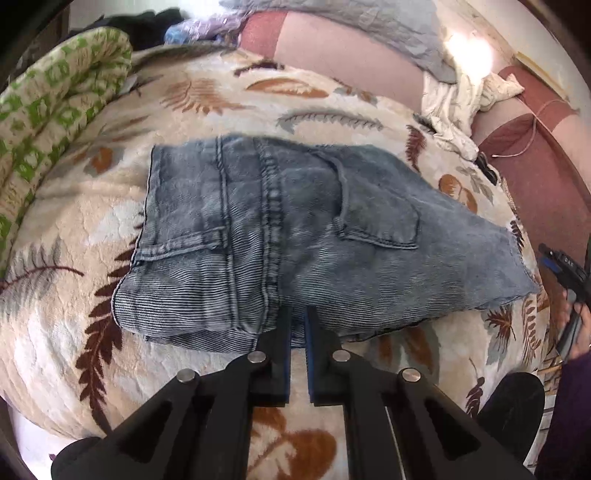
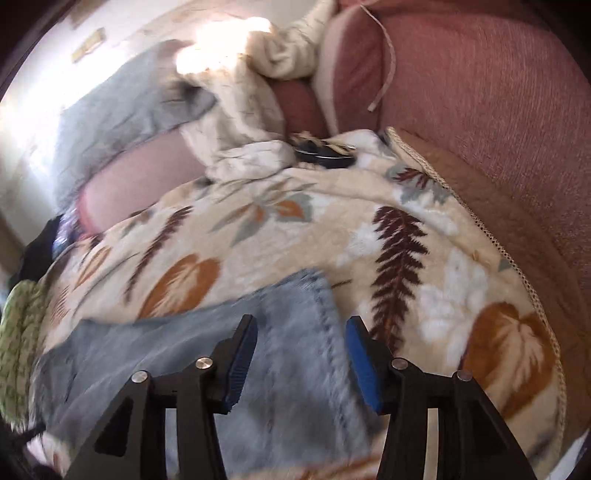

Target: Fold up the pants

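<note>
The blue-grey jeans [image 1: 280, 236] lie folded on a leaf-print blanket [image 1: 207, 96], back pocket up, with the waist to the left. My left gripper [image 1: 298, 325] sits at the near folded edge of the jeans. Its jaws are nearly together and pinch that edge. In the right wrist view, which is blurred, the leg end of the jeans [image 2: 280, 332] with its stitched hem lies under my right gripper [image 2: 301, 332]. That gripper stands open above the cloth with nothing pressed between its blue pads [image 2: 360, 354].
A rolled green-and-white quilt [image 1: 55, 110] lies at the left. A white cloth [image 1: 450, 107] and a grey garment [image 1: 369, 29] lie by the pink cushions [image 2: 480, 92] at the back. A dark flat object [image 2: 325, 153] rests near the blanket's far edge. A person's hand [image 1: 578, 317] shows at the right edge.
</note>
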Available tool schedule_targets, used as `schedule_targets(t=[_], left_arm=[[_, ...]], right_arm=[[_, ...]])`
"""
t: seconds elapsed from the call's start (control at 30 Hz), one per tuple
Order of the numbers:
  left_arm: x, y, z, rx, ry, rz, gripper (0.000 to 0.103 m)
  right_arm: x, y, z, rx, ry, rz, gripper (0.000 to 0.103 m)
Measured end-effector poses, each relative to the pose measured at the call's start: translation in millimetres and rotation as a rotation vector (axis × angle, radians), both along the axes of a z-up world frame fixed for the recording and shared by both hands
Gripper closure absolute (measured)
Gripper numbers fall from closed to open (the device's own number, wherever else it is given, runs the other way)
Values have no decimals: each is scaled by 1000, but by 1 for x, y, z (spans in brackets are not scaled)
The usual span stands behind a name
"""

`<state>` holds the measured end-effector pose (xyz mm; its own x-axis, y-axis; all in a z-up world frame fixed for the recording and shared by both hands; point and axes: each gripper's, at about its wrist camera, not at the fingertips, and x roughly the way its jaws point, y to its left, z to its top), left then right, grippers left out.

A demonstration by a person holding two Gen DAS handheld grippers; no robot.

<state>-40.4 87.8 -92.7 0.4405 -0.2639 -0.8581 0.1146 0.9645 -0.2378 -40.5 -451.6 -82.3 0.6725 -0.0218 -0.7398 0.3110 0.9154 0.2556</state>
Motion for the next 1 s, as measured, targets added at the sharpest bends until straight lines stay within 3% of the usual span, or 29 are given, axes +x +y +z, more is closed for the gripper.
schedule_targets(t=[0.07,0.13,0.37,0.5,0.57,0.63,0.8,1.0], left_arm=[[-5,-9,9,17,-33,-23,85],[-8,-18,18,21,-65,-37,65],[-1,-54,25,23,-106,-72,56],[7,-73,18,57,-124,-61,42],[11,-80,14,80,-127,-55,35],[15,-85,11,104,-136,-40,29],[28,-95,-10,112,-70,-12,29],[20,-115,-25,290,-87,-80,28]], right_arm=[[-11,17,4,10,7,38,49],[-15,36,4,33,26,70,49],[-2,121,-11,52,98,204,49],[11,158,-32,98,140,221,49],[16,170,-41,85,146,220,41],[18,179,-50,48,157,217,39],[20,182,-61,-4,169,237,37],[17,189,-67,-73,208,270,34]])
